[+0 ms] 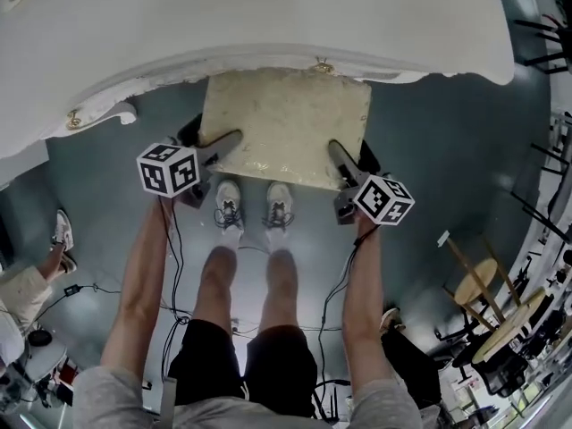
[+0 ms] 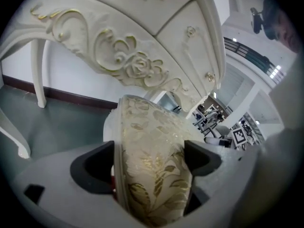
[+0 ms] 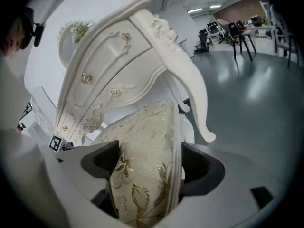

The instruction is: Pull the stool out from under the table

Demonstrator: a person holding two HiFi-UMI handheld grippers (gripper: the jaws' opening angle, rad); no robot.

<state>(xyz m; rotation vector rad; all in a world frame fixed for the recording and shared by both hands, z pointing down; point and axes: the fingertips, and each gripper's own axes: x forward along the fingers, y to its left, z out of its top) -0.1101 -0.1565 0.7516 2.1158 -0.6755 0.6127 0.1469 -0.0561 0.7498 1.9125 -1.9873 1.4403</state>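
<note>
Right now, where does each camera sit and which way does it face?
Head view: on the person's head, facing steeply down at stool and table; shows arms, legs, left tongs, right tongs.
Left gripper view: on the left tongs, facing across the stool; its jaws clamp the stool's edge.
Right gripper view: on the right tongs, facing the opposite way across it; jaws clamp the other edge.
Shared: all three show stool and table.

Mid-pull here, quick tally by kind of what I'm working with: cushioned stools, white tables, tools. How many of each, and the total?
stool: 1
table: 1
tools: 2, the left tool and the right tool, each clamped on the stool's seat edge
Total: 4
</note>
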